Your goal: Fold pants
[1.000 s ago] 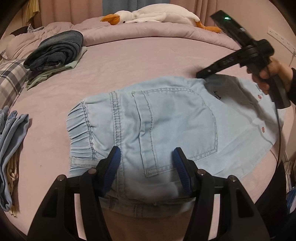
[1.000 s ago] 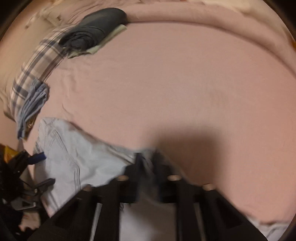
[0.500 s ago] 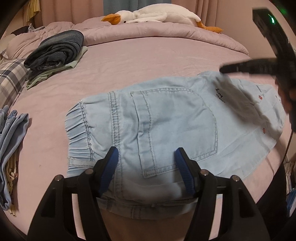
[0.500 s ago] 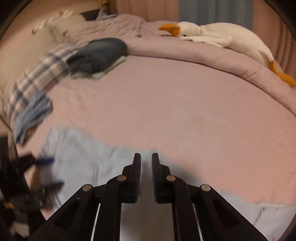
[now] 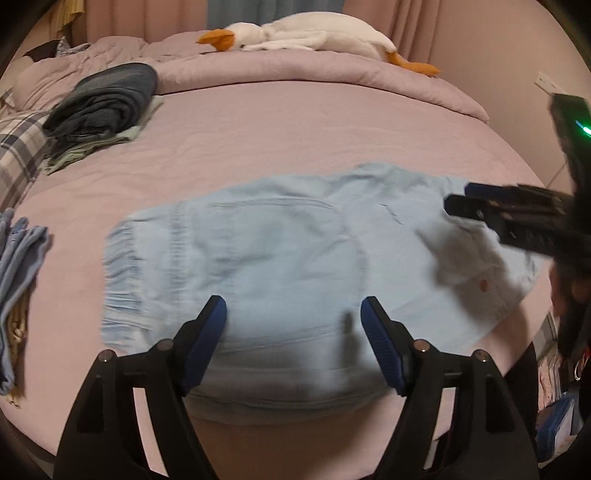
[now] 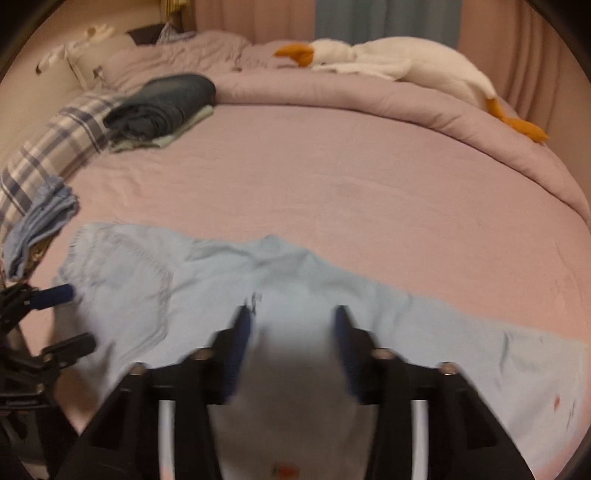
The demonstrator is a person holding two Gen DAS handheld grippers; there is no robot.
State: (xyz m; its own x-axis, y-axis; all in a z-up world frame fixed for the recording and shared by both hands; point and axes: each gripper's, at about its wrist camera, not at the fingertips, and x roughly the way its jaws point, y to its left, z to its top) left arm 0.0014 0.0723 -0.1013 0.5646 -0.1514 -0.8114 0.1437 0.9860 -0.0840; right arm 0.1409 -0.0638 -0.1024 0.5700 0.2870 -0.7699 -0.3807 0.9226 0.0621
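Light blue denim pants (image 5: 280,254) lie folded flat on the pink bed sheet (image 5: 295,129), elastic waistband to the left and back pocket facing up. My left gripper (image 5: 291,306) hovers over their near edge, its jaws opening wide, the blue pads off the cloth. My right gripper (image 5: 458,199) hangs over the pants' right end in the left wrist view. In the right wrist view the right gripper (image 6: 293,325) is blurred and its jaws are opening above the pants (image 6: 177,280), with nothing pinched. The left gripper (image 6: 64,319) shows at that view's left edge.
A stack of dark folded clothes (image 5: 103,99) sits at the back left beside a plaid pillow (image 5: 18,147). A blue cloth (image 5: 18,258) lies at the left edge. A plush goose (image 5: 306,33) rests on the rolled duvet (image 5: 332,70) at the back.
The right gripper has gone from shut to open and has drawn back toward the right end of the pants. The left jaws have spread wider.
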